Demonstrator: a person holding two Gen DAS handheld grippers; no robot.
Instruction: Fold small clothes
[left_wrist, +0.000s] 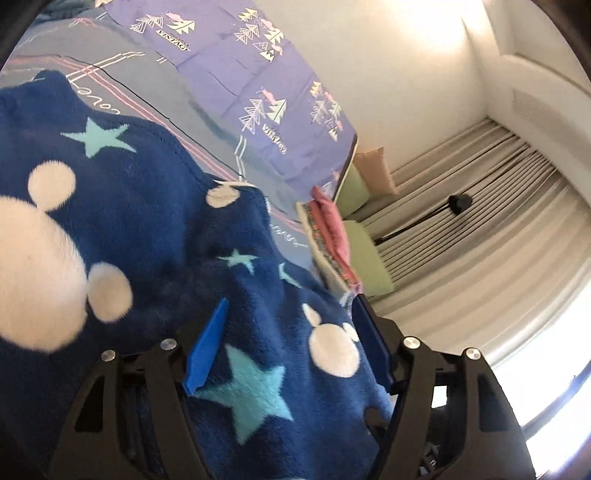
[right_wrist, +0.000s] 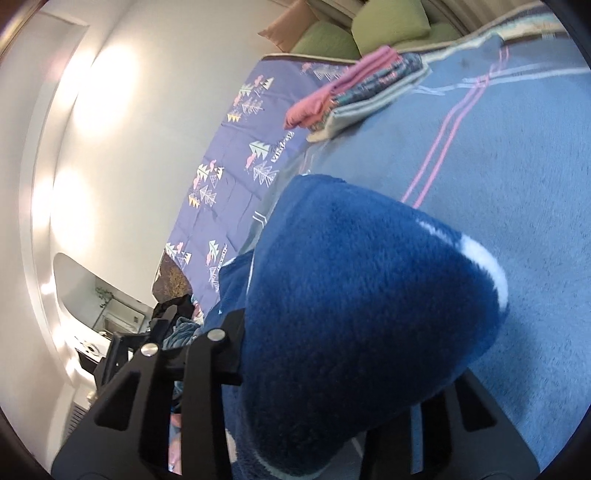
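A dark blue fleece garment with white mouse heads and pale blue stars lies bunched on the blue bedspread. In the left wrist view my left gripper is open. Its blue fingers stand wide apart with the fleece lying between them, and the left pad's face is bare. In the right wrist view a thick fold of the same fleece bulges up off the bedspread. It comes out from between the arms of my right gripper, which looks shut on it. The fold hides that gripper's fingertips.
A folded stack of pink and patterned clothes sits on the bed near green pillows. A purple tree-print quilt runs along the wall. Loose clothes lie beyond. Curtains hang past the bed.
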